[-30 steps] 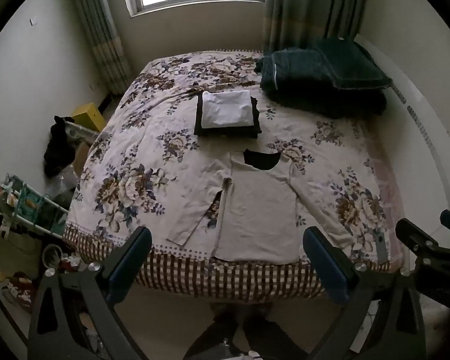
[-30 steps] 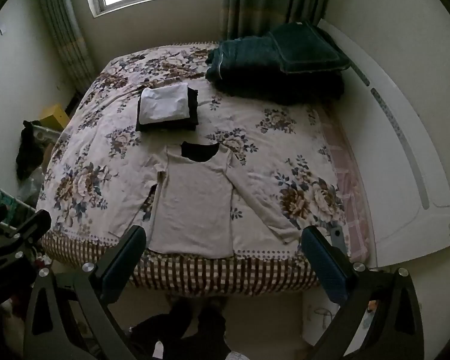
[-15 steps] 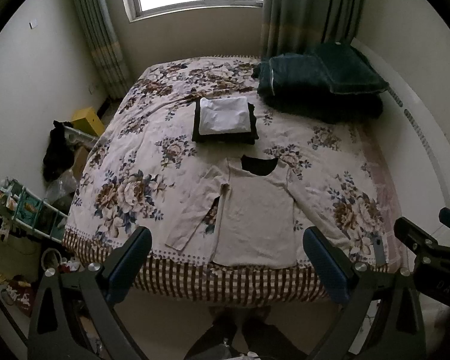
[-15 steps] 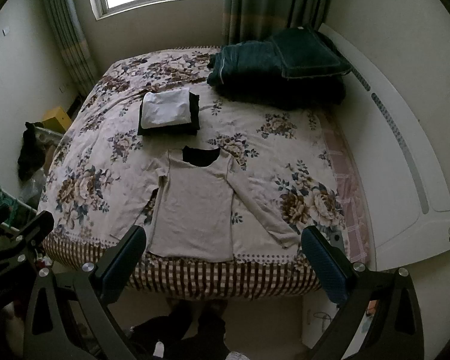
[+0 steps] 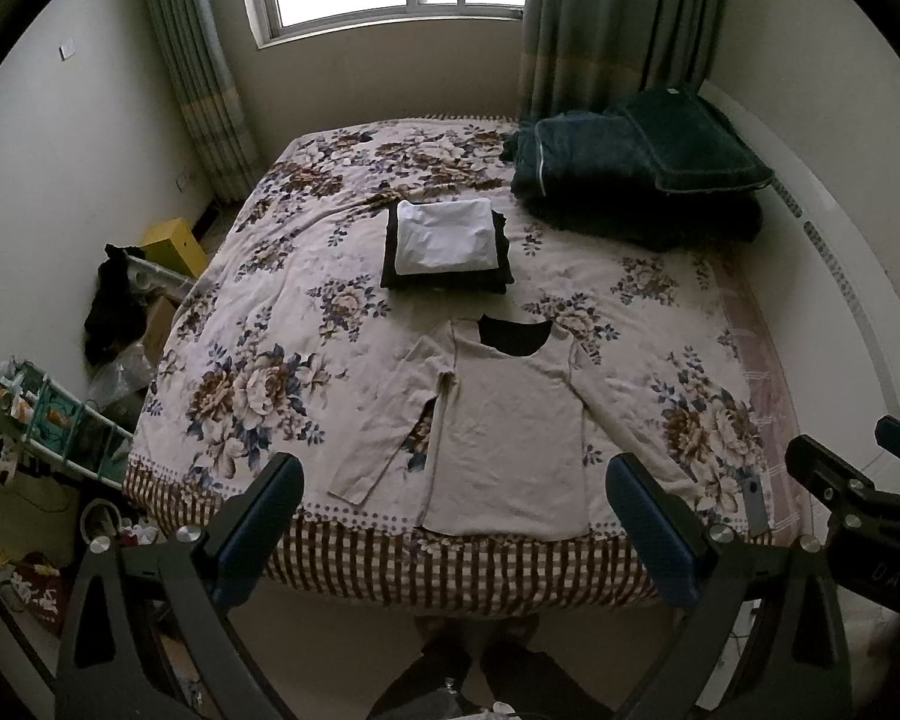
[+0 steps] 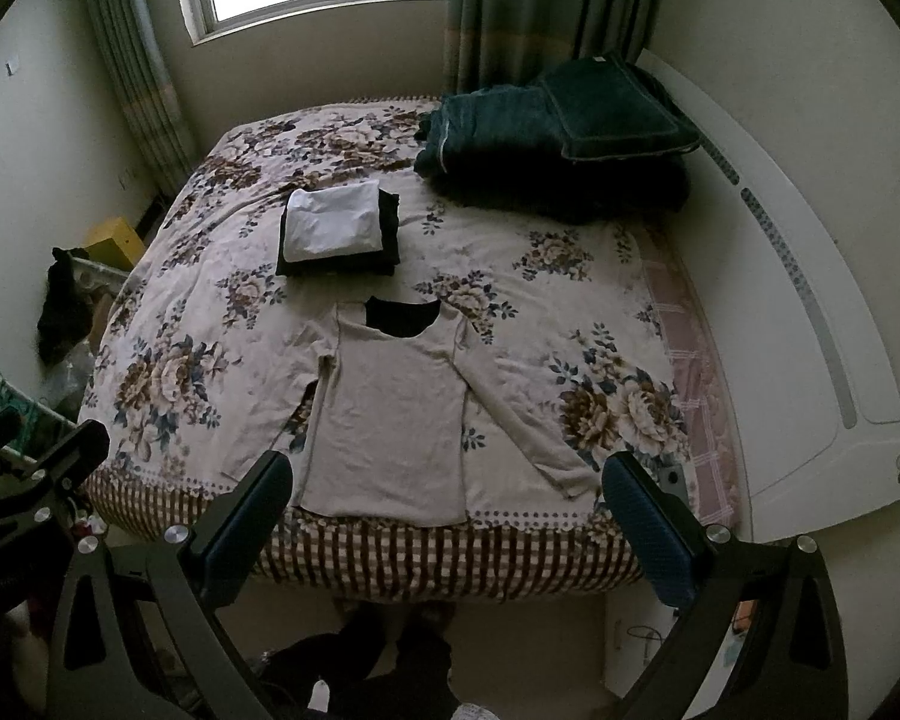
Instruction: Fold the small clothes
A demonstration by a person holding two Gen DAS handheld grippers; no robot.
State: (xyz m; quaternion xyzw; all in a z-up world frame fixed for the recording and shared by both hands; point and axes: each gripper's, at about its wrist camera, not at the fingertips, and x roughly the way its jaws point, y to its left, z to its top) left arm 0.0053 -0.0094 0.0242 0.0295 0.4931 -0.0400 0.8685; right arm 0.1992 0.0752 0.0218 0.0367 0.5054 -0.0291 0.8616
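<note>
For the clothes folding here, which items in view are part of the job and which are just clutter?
Part of the job:
beige long-sleeved top, spread flat, unfolded
folded stack, white piece on black
left gripper and right gripper, both open, empty, short of the bed

Just lying about:
dark green bedding
yellow box
black garment on rack

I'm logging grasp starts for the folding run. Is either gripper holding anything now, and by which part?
Nothing is held. The left gripper and right gripper are both open, above the foot of the bed; the beige shirt lies flat, untouched.
</note>
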